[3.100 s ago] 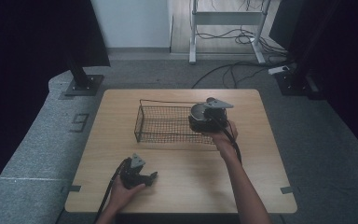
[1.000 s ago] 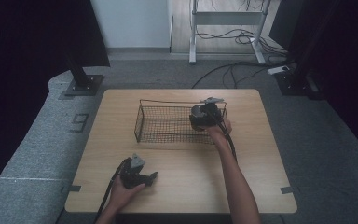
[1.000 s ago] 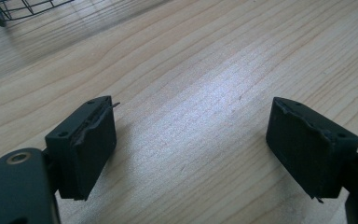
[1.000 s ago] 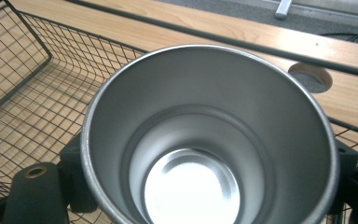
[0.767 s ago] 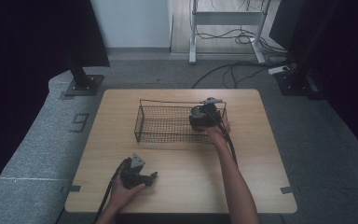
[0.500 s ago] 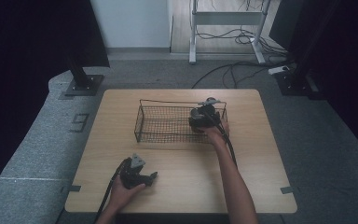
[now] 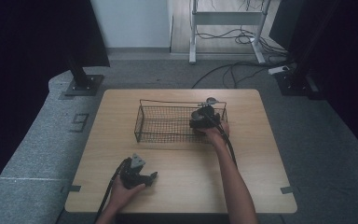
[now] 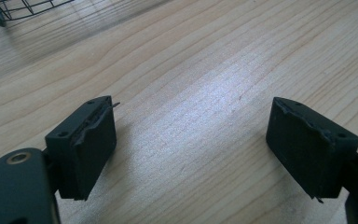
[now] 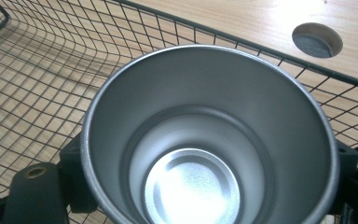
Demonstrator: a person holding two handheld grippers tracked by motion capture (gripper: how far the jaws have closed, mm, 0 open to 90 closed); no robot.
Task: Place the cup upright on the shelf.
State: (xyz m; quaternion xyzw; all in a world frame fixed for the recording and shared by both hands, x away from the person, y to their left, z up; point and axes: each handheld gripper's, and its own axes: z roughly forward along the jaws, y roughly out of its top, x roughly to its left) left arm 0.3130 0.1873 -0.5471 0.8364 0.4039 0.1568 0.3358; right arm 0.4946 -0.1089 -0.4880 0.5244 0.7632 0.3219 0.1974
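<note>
Between your right gripper's jaws sat a metal cup, squeezed from both sides, mouth open toward the camera so you looked straight down to its shiny bottom. So its long axis ran roughly along the jaws, not across them. In the high view that gripper was at the right end of the wire basket, with the cup over the mesh floor, and I couldn't tell if it was touching the mesh or just hanging above it. My guess is a set-down was next, and what mattered was that the basket's right wall and rim were just beside the cup.

Your left gripper had its jaws spread wide with nothing in them, low over bare wood, well apart from the basket, at the near edge of the table.

The table was plain light wood with a round hole just past the basket. Around it was grey carpet, dark curtains and cables on the floor.
</note>
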